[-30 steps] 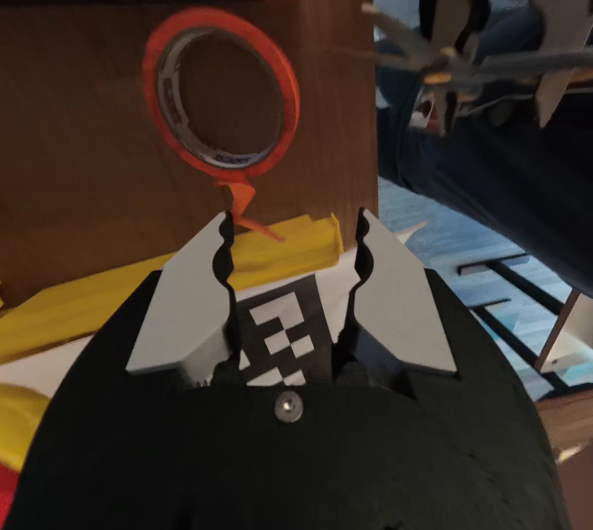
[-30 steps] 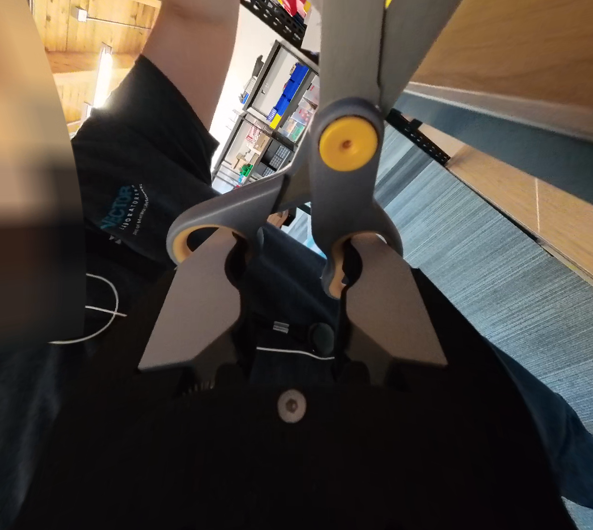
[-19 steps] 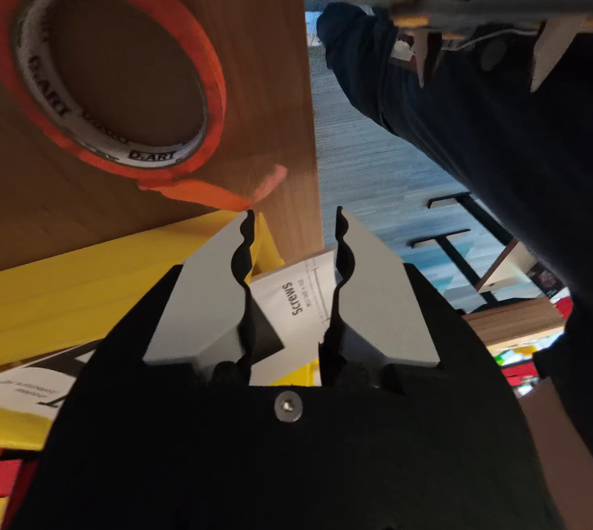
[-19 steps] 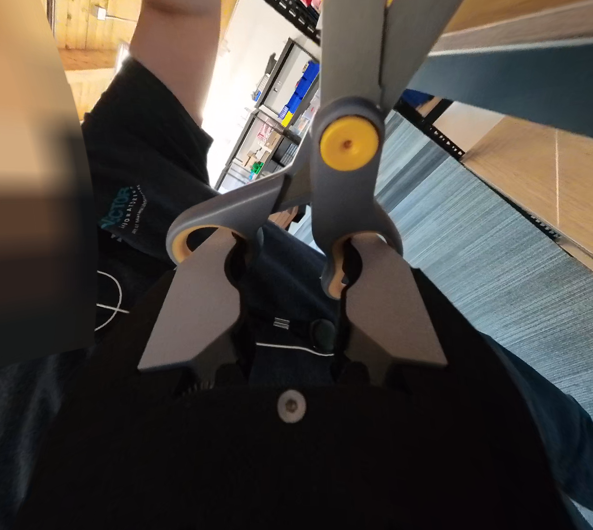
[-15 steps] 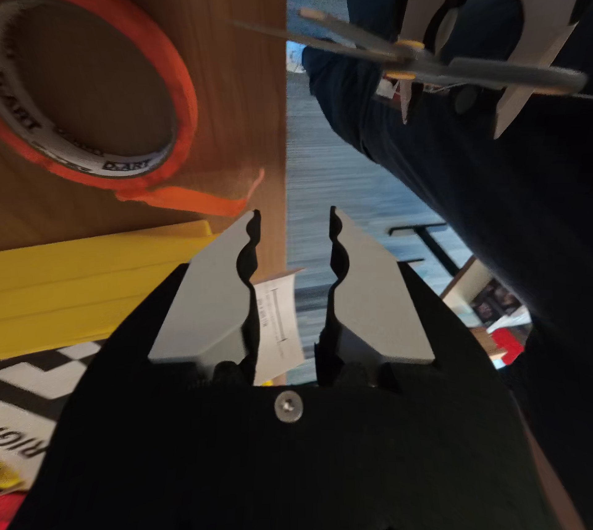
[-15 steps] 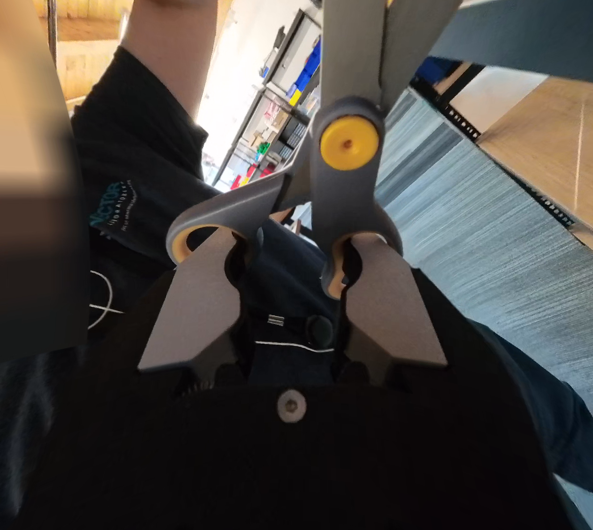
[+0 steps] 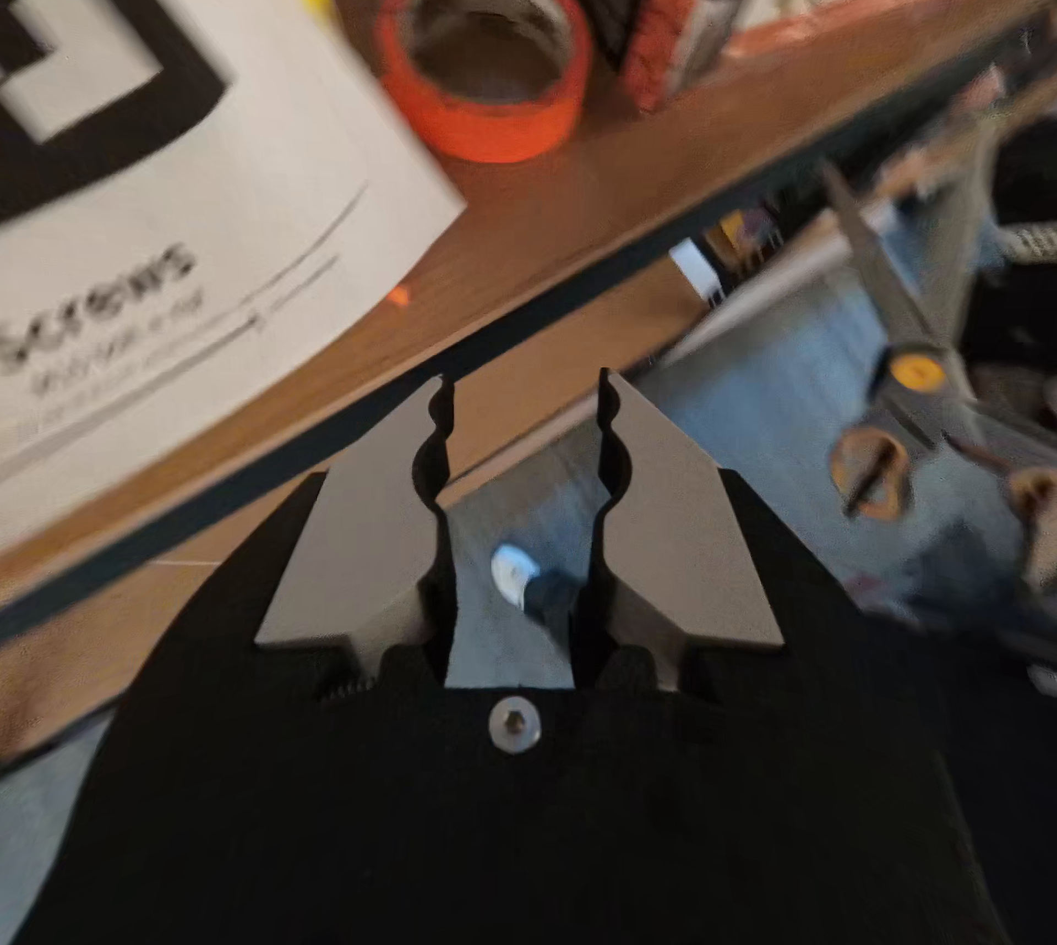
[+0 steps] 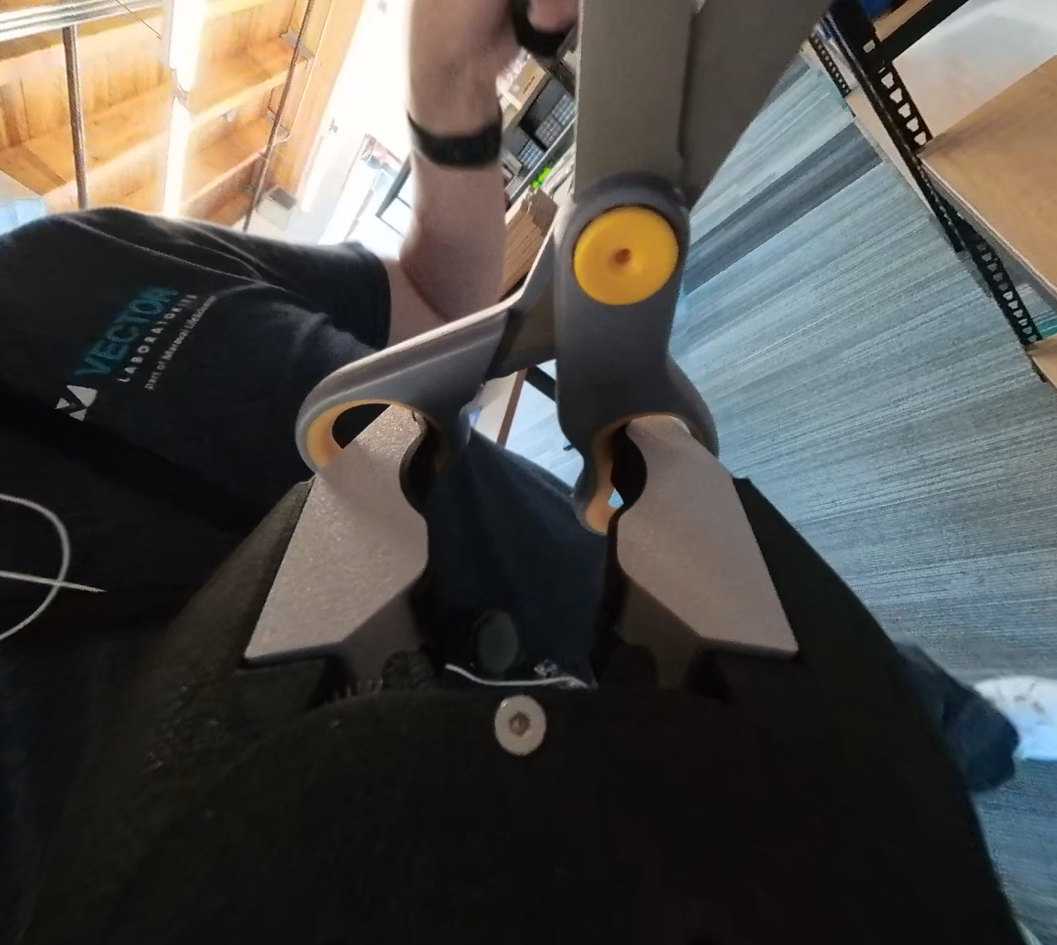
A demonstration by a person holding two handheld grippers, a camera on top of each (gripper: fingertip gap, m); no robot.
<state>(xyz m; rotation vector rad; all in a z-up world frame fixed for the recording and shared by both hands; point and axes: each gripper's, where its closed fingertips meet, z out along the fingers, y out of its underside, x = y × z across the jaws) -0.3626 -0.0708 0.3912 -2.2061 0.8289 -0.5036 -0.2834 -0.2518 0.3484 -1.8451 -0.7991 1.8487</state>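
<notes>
L gripper (image 7: 521,386) hangs off the shelf (image 7: 572,208) edge, fingers parted, nothing between them. Orange tape roll (image 7: 486,60) lies flat up ahead, slightly left, w/ a white printed sheet (image 7: 189,163) beside it. R gripper (image 8: 517,437) has one finger in each scissors (image 8: 623,254) loop; blades point away, slightly apart.
</notes>
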